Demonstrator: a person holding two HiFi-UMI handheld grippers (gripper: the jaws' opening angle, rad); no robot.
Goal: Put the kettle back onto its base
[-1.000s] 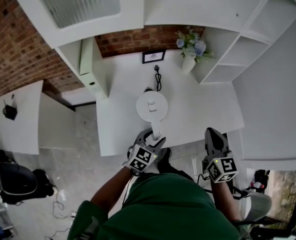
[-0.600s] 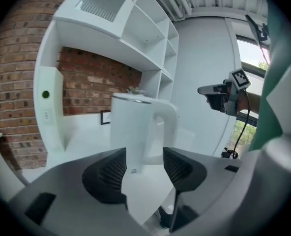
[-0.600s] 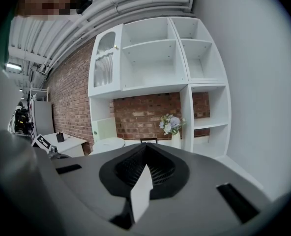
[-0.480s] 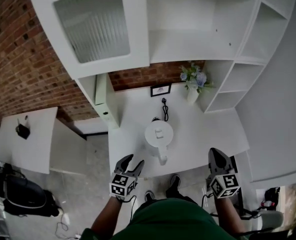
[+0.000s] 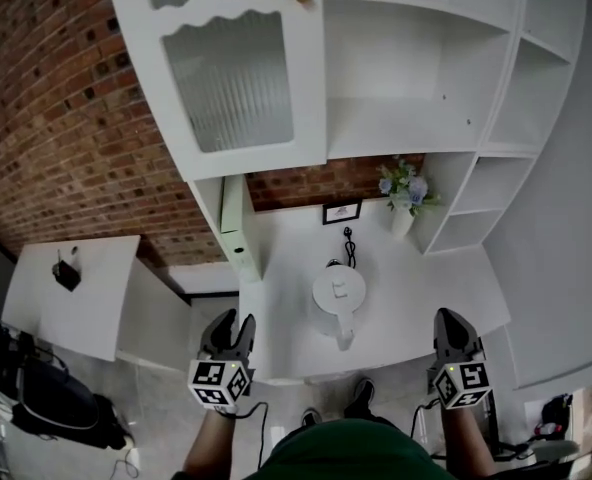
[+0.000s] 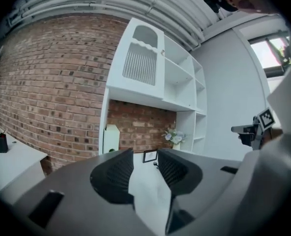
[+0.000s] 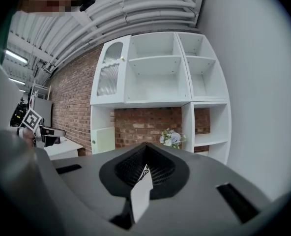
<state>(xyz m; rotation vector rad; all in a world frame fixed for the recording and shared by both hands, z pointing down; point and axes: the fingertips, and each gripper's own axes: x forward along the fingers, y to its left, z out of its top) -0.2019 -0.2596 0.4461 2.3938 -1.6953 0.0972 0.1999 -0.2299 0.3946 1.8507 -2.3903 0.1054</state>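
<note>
The white kettle (image 5: 338, 295) stands on the white counter (image 5: 416, 288), its handle (image 5: 344, 336) pointing toward me. A black cord (image 5: 348, 244) runs from behind it to the wall; from above I cannot make out the base under it. My left gripper (image 5: 232, 323) (image 6: 145, 154) hangs left of the counter's front corner, well clear of the kettle. Its jaws are closing with a gap between them and nothing in it. My right gripper (image 5: 448, 318) (image 7: 145, 145) is level at the counter's right front, jaws together and empty.
A vase of flowers (image 5: 404, 196) and a small picture frame (image 5: 342, 211) stand at the back of the counter against the brick wall. A cupboard with a ribbed glass door (image 5: 234, 78) and open shelves (image 5: 416, 68) hang above. A lower white table (image 5: 66, 298) is at the left.
My left gripper has come away from the kettle's handle and swung out to the left and up. Both grippers have risen, and the head view has tilted up toward the shelves.
</note>
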